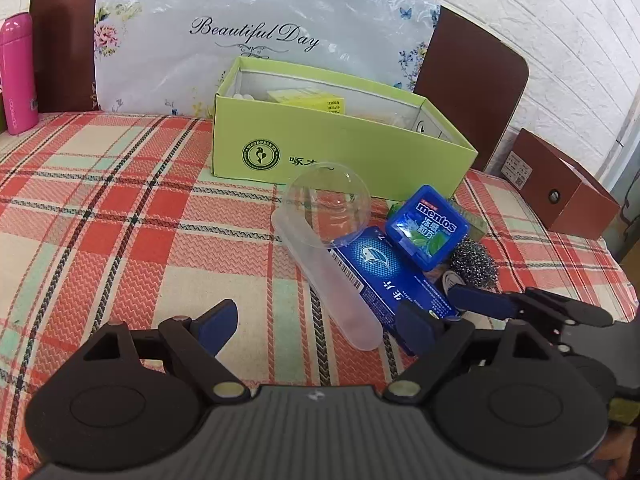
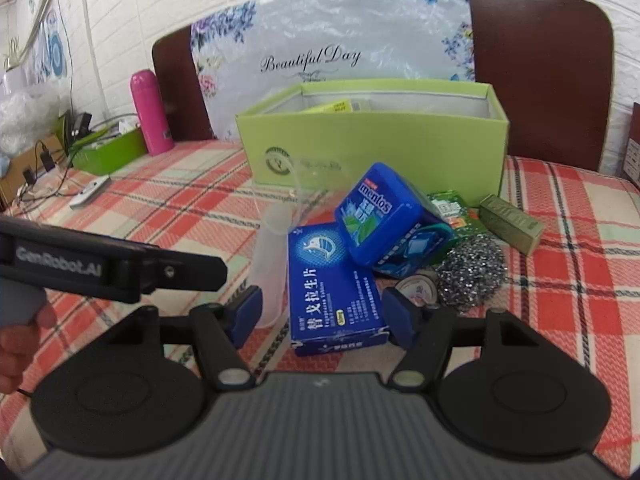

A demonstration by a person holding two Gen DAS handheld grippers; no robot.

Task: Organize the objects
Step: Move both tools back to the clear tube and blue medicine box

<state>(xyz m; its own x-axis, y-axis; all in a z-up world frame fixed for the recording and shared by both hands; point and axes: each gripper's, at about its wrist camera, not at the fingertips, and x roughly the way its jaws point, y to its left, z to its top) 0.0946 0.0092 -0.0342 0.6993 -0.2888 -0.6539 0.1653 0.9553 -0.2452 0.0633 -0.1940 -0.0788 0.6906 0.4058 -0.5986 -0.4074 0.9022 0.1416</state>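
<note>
Domestic room. Plaid tablecloth (image 2: 160,200) covers the table; behind it a brown chair back (image 2: 540,72), pink flask (image 2: 150,112), white brick-pattern wall (image 2: 120,20), charger cables (image 2: 44,160) left.

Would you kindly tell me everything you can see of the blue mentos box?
The mentos box is a small blue case, plastic by its look, with rounded corners, white "mentos" lettering and green leaves on its lid. It looks shut. It sits tilted, propped on the pile, one edge resting on the flat blue carton, with a blue packet under it. It lies in front of the green box, beside the steel scourer. Neither gripper touches it.
</note>
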